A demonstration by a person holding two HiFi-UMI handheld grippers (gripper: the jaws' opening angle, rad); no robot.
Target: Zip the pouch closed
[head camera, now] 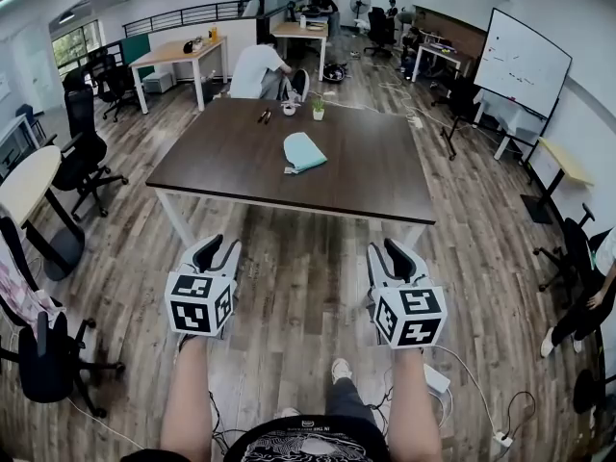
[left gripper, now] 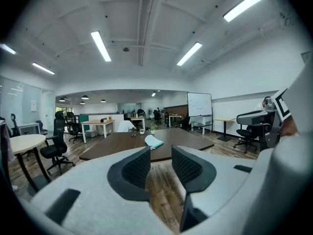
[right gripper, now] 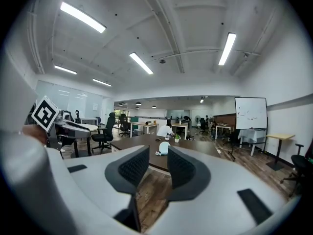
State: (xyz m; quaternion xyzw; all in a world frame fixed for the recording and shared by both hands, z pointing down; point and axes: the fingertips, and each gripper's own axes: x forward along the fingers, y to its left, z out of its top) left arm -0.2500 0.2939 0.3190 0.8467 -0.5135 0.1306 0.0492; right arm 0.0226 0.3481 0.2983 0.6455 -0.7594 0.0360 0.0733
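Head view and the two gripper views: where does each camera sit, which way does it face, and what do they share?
Head view: on the person's head, facing forward and steeply down at the floor and table; shows both forearms, left gripper, right gripper.
Left gripper view: on the left gripper, facing along its open jaws toward the table; right gripper at the right edge.
Right gripper view: on the right gripper, facing the table likewise; left gripper at the left edge.
Shared: all see the pouch on the table.

Nothing reads clearly; the white print on the person's black shirt (head camera: 304,443) is too small; the scribbles on the white wall-side whiteboard (head camera: 523,62) blur.
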